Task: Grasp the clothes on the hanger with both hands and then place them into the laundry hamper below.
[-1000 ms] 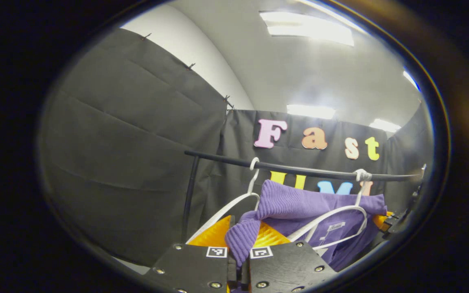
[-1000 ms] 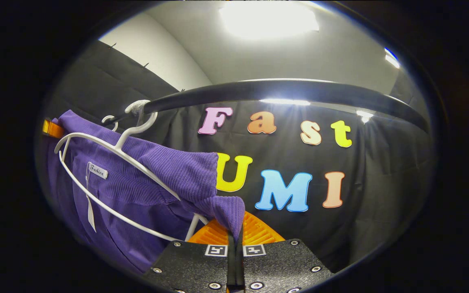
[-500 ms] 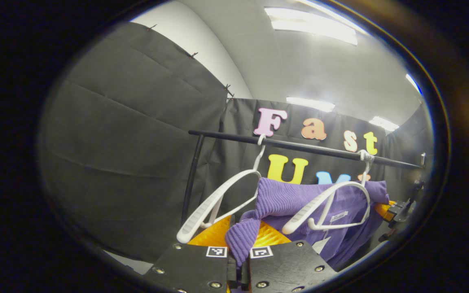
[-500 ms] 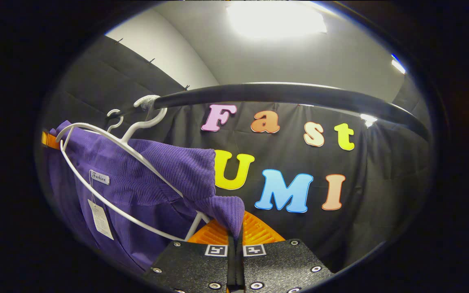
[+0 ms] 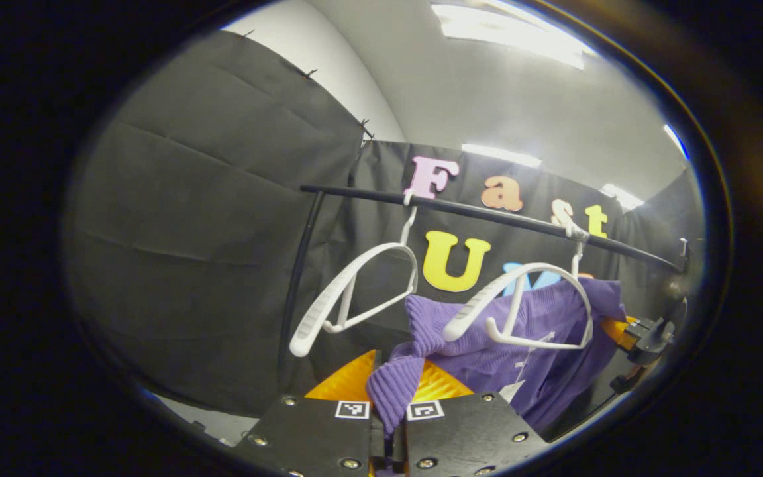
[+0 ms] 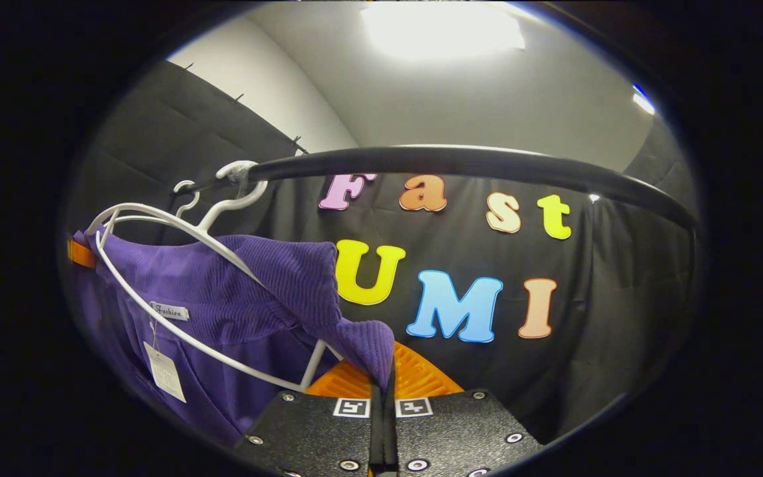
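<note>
Neck label (image 6: 169, 311) probably "Fashion", purple top (image 6: 222, 318), both grippers pinching it.

Black cloth walls (image 5: 189, 232), lit ceiling panels (image 6: 444, 30)

The purple garment's (image 6: 236, 311) sewn neck label (image 6: 169, 311) seems to bear cursive lettering, too small to read.

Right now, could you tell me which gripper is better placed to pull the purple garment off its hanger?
Probably the left gripper: its shoulder of the purple garment already hangs below the hanger arm, while the right gripper side is draped over the wire.
</note>
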Motion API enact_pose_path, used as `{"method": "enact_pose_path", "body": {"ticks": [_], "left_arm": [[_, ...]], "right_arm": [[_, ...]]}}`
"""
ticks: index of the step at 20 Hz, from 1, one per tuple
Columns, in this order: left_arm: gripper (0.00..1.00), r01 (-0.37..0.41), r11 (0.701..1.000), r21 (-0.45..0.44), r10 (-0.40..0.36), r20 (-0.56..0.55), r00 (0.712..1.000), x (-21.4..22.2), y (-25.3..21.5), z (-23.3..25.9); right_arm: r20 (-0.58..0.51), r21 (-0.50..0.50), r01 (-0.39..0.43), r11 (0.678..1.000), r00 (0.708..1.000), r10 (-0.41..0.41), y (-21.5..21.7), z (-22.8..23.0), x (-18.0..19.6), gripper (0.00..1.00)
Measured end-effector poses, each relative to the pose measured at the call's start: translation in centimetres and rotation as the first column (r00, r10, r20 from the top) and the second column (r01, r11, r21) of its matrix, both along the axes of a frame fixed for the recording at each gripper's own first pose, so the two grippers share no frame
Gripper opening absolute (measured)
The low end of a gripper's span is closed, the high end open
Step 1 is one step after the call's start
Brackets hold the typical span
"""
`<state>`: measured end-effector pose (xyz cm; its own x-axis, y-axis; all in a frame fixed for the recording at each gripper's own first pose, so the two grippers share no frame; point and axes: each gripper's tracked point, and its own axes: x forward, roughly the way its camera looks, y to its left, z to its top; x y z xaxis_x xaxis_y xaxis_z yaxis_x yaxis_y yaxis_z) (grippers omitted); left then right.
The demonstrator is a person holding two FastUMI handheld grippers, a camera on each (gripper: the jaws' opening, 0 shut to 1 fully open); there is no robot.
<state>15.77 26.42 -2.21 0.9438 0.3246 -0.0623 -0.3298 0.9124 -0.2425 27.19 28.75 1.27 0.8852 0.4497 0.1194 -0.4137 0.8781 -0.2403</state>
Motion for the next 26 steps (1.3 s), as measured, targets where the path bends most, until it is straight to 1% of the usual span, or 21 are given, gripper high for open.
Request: {"method": "enact_pose_path", "body": {"ticks": [4,5,6,9,13,17,19,20,22,24,26], "left_arm": [[0.05,0.03,1.0,-0.007,-0.03,-0.001,1.0,0.7,-2.4,-0.2],[0.0,0.033,0.999,-0.007,-0.033,-0.003,0.999,1.0,-3.0,-0.2],[0.05,0.036,0.999,-0.009,-0.036,-0.006,0.999,1.4,-3.4,-0.3],[0.05,0.04,0.999,-0.021,-0.041,-0.017,0.999,2.6,-4.6,-0.9],[0.05,0.034,0.999,-0.03,-0.035,-0.035,0.999,3.7,-6.4,-1.3],[0.05,0.04,0.999,-0.028,-0.041,-0.05,0.998,4.8,-8.7,-1.5],[0.05,0.045,0.999,-0.021,-0.046,-0.067,0.997,5.3,-10.3,-1.8],[0.05,0.045,0.999,-0.02,-0.046,-0.077,0.996,5.3,-11.0,-2.2],[0.05,0.043,0.999,-0.023,-0.045,-0.1,0.994,5.6,-12.4,-2.8],[0.05,0.044,0.999,-0.024,-0.047,-0.121,0.992,5.9,-14.0,-3.4],[0.05,0.057,0.998,-0.032,-0.061,-0.144,0.988,5.9,-15.3,-4.2]], "right_arm": [[-0.022,0.0,0.025,1.0,0.999,-0.025,-2.1,-0.6,0.8,0.0],[-0.021,-0.006,0.032,0.999,0.999,-0.032,-2.7,-0.8,1.0,0.0],[-0.02,-0.01,0.036,0.999,0.999,-0.036,-3.1,-0.8,1.2,0.0],[-0.039,-0.005,0.038,0.999,0.999,-0.038,-4.2,-1.5,1.1,0.0],[-0.022,-0.024,0.032,0.999,0.999,-0.033,-5.2,-1.8,1.5,0.0],[-0.085,0.005,0.054,0.999,0.995,-0.054,-7.2,-3.6,3.0,0.0],[-0.099,-0.014,0.069,0.998,0.993,-0.07,-8.1,-4.5,3.6,0.0],[-0.113,-0.018,0.061,0.998,0.992,-0.063,-8.2,-5.4,3.3,0.0],[-0.133,-0.034,0.018,0.999,0.991,-0.023,-7.9,-7.2,2.2,0.0],[-0.16,-0.044,-0.002,0.999,0.987,-0.005,-8.2,-9.2,1.4,0.0],[-0.213,-0.027,-0.001,1.0,0.977,-0.005,-8.8,-11.0,1.4,0.0]]}}
